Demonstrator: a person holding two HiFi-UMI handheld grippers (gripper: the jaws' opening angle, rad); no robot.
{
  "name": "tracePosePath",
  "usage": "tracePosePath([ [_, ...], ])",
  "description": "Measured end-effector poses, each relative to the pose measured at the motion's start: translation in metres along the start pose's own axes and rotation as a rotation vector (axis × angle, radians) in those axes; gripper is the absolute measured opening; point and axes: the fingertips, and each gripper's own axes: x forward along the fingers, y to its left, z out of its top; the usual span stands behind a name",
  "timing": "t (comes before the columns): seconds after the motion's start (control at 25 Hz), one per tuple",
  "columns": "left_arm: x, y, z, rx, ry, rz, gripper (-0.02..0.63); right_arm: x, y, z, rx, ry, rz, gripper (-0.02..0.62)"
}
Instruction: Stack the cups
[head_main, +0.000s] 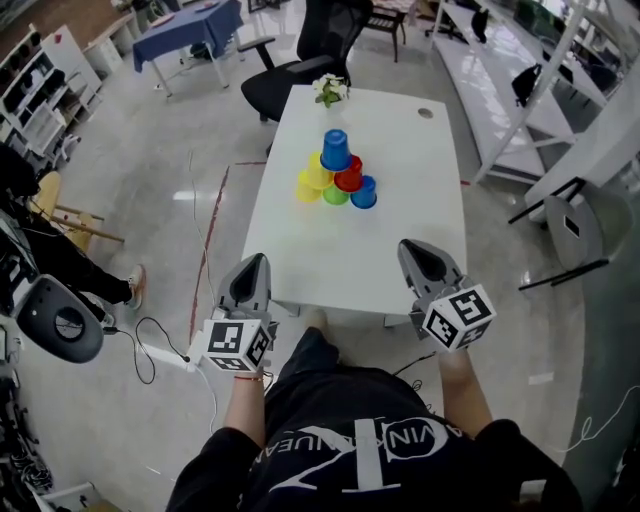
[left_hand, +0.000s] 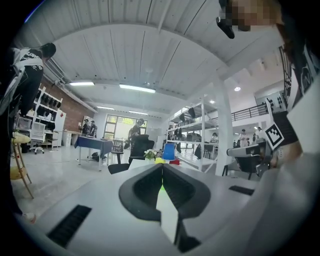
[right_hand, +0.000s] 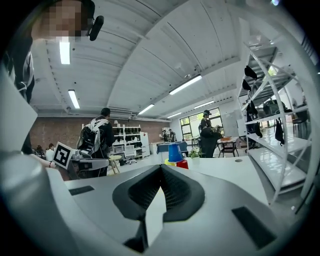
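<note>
The left gripper (head_main: 255, 262) is clenched with nothing between its jaws, and the right gripper (head_main: 412, 248) is clenched the same way. Both hover over the near edge of the white desk (head_main: 340, 255), well apart from each other. Farther along the desk, the cups (head_main: 335, 175) stand in a pyramid, apparently mouth down. A blue cup (head_main: 335, 150) sits on top, a yellow cup (head_main: 318, 173) and a red cup (head_main: 350, 178) below it, and yellow, green and blue ones at the base. Beyond them, at the far edge, a small pot (head_main: 330, 92) holds white flowers.
</note>
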Motion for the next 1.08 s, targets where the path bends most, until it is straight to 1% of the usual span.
tracePosePath([
  [0.12, -0.006, 0.000, 0.001, 0.006, -0.008, 0.012, 0.005, -0.007, -0.003, -0.001, -0.004, -0.013, -0.026, 0.009],
  [0.28, -0.012, 0.002, 0.003, 0.019, -0.023, 0.028, 0.005, -0.012, -0.001, 0.000, -0.018, -0.025, -0.035, 0.009],
  [0.44, -0.016, 0.000, 0.002, 0.040, -0.022, 0.044, 0.005, -0.018, 0.000, 0.000, -0.022, -0.035, -0.028, 0.009],
  [1.08, -0.014, 0.001, 0.012, 0.057, -0.027, 0.064, 0.005, -0.017, 0.002, 0.002, 0.001, -0.058, 0.000, 0.009],
])
